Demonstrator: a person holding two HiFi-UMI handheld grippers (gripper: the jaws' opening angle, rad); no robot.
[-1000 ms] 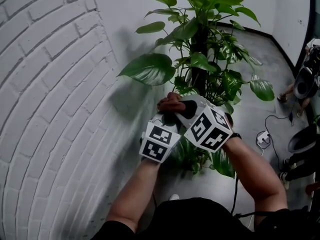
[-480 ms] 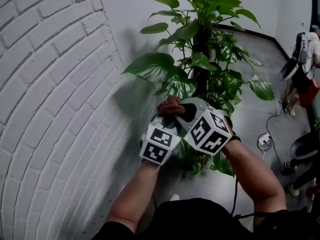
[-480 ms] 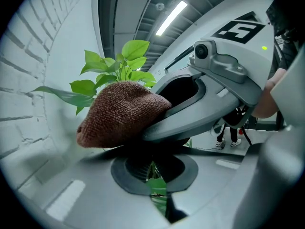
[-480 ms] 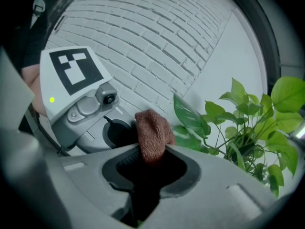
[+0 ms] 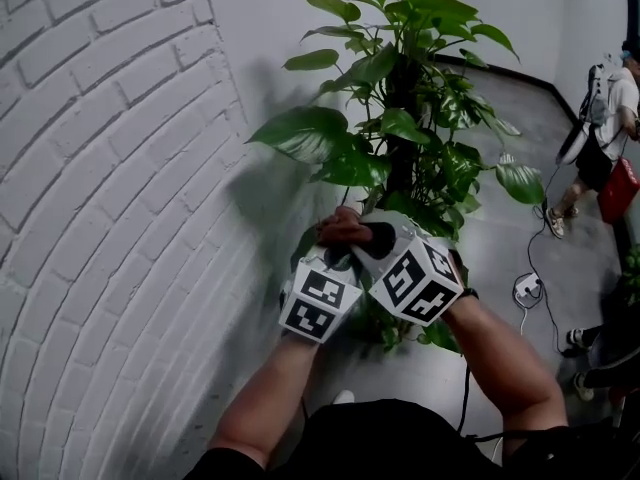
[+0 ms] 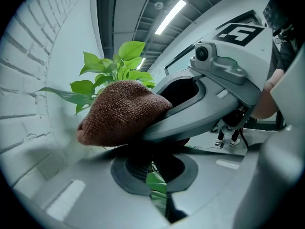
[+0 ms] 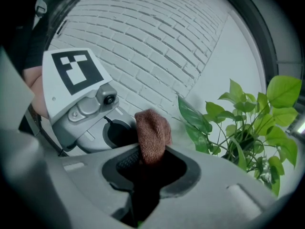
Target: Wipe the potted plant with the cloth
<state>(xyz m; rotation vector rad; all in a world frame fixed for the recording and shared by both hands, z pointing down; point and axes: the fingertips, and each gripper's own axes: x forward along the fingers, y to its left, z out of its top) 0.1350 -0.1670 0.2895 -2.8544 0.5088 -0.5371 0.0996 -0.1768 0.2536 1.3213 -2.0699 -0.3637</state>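
The potted plant (image 5: 400, 118) stands against the wall, its leafy stems rising above both hands. My left gripper (image 6: 155, 168) is shut on a green leaf (image 6: 156, 184) that shows in the narrow gap between its jaws. Right beside it, my right gripper (image 7: 150, 168) is shut on a brown knitted cloth (image 7: 152, 135). The cloth (image 6: 121, 113) bulges out of those jaws and hangs just over the left gripper's jaws and the held leaf. In the head view the two marker cubes (image 5: 320, 303) sit side by side low on the plant, and the hands hide the jaws.
A white brick wall (image 5: 110, 168) runs close along the left. On the grey floor to the right lie a cable and a white plug block (image 5: 525, 288). A person (image 5: 600, 118) with a red bag walks at the far right.
Both grippers have stayed almost in place, close together. A mid-height leaf above the hands has lifted into view. The person at the right has walked farther in.
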